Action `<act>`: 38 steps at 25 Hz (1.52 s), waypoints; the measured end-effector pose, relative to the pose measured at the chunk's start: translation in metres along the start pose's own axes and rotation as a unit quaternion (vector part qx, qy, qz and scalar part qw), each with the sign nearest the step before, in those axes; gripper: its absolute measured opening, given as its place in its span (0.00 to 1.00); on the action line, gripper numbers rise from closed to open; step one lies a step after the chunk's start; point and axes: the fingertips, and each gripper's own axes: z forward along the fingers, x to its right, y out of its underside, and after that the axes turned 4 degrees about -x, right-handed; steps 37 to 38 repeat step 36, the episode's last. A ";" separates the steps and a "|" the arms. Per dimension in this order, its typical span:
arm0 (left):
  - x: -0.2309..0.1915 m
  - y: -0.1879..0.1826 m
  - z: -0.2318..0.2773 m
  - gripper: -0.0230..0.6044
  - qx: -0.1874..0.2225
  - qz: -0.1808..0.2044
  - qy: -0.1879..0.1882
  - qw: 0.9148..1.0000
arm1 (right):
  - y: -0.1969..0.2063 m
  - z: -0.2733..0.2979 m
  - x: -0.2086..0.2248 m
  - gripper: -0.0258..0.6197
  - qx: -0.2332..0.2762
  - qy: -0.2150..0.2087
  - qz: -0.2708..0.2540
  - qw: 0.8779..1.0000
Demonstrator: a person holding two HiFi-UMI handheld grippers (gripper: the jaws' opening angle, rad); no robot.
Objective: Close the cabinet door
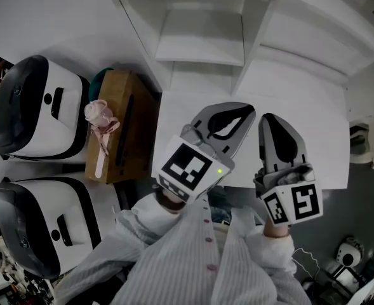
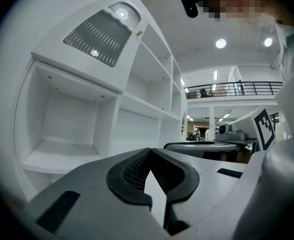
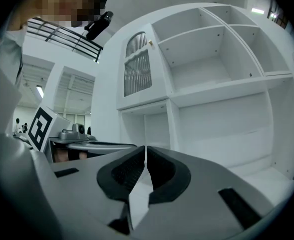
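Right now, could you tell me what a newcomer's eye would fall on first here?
The left gripper and right gripper fill the lower middle of the head view, side by side, both shut and empty. Beyond them stands the white shelf unit, its slatted cabinet door up at the left in the right gripper view. Two white-and-black appliances sit at the head view's left edge.

Your head camera looked steeply down on the left gripper (image 1: 232, 110) and right gripper (image 1: 272, 118), close below you. Each gripper camera rode just behind its own jaws, facing level along them toward the white shelf unit (image 2: 112, 119) ahead. All three views shared those shelves; each gripper view caught the other gripper alongside.
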 end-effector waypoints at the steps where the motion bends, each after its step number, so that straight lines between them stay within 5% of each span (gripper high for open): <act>1: 0.001 0.001 -0.001 0.05 -0.002 0.003 0.001 1.000 | 0.001 -0.001 0.000 0.08 -0.001 0.001 0.001 1.000; 28: 0.008 0.005 -0.003 0.05 0.002 0.020 0.006 1.000 | 0.004 -0.022 0.006 0.07 -0.003 0.015 0.002 1.000; 38: 0.015 0.007 0.006 0.05 -0.022 0.070 0.052 0.996 | -0.003 -0.031 0.014 0.07 0.000 0.031 -0.005 1.000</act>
